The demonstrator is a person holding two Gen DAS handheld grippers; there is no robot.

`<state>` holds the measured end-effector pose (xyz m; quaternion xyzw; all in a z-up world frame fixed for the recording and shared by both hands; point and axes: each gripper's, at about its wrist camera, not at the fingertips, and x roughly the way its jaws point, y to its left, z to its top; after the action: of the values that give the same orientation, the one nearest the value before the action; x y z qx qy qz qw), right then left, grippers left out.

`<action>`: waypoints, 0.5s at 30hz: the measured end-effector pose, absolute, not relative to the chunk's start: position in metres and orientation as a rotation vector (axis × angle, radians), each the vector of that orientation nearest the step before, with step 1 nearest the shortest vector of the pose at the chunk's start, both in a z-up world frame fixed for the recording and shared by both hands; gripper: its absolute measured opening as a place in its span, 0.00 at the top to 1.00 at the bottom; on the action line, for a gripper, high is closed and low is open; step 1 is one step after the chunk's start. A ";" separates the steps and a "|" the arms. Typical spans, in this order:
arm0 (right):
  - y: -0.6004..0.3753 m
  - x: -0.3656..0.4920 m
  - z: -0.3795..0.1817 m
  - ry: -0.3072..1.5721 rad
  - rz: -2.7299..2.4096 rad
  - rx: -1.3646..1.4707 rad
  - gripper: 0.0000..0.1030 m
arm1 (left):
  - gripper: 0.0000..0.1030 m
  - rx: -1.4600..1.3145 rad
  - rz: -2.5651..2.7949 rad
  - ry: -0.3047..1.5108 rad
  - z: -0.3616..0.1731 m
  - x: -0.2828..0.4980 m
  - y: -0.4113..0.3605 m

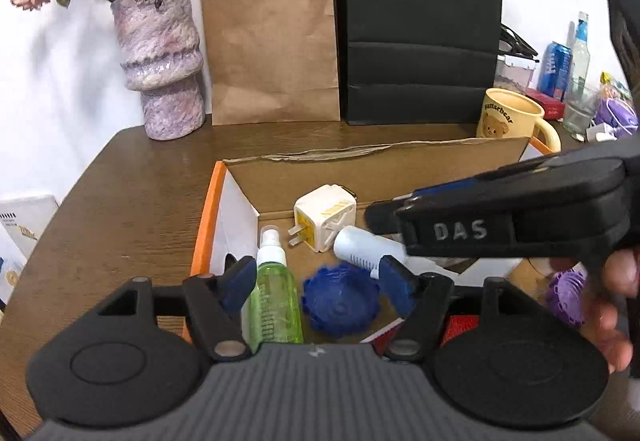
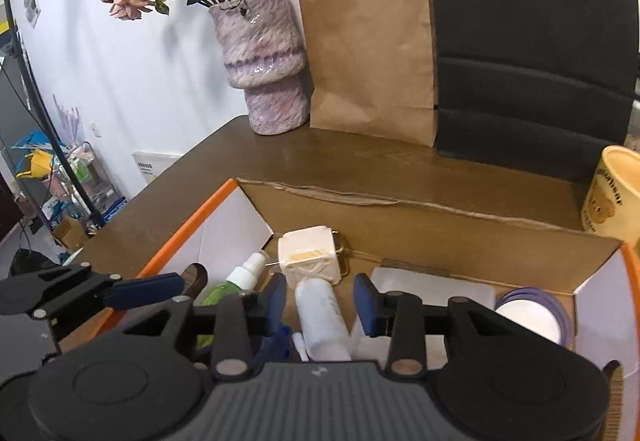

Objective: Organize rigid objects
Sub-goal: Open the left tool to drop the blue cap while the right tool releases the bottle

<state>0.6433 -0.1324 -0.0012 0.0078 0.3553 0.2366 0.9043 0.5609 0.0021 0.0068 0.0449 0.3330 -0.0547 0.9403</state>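
Inside the box (image 1: 240, 201): green spray bottle (image 1: 274, 305), blue gear (image 1: 340, 301), white plug (image 1: 326, 215) and white tube (image 1: 364, 247), all lying loose. Left gripper (image 1: 320, 281) hangs over bottle and gear, jaws apart, nothing pinched. Right gripper (image 2: 320, 299) straddles the tube (image 2: 324, 317), pads clear of it. Mug (image 1: 508, 113) sits on the surface (image 1: 140, 201) behind

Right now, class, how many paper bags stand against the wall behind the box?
2: the brown paper bag beside the vase, and the black paper bag on its other side, touching it.
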 end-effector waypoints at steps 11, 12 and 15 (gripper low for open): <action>-0.189 0.584 0.036 0.690 0.389 -0.037 0.48 | 0.06 0.110 -0.009 0.550 0.044 0.515 0.007; -0.196 0.575 0.040 0.678 0.373 -0.039 0.44 | 0.05 0.097 0.004 0.521 0.049 0.508 0.008; -0.217 0.545 0.050 0.616 0.324 -0.044 0.16 | 0.02 0.065 0.013 0.432 0.061 0.484 0.009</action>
<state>0.5447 -0.2165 0.0503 -0.0217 0.3017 0.1587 0.9398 0.4838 0.0090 0.0609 0.0320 0.2145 0.0065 0.9762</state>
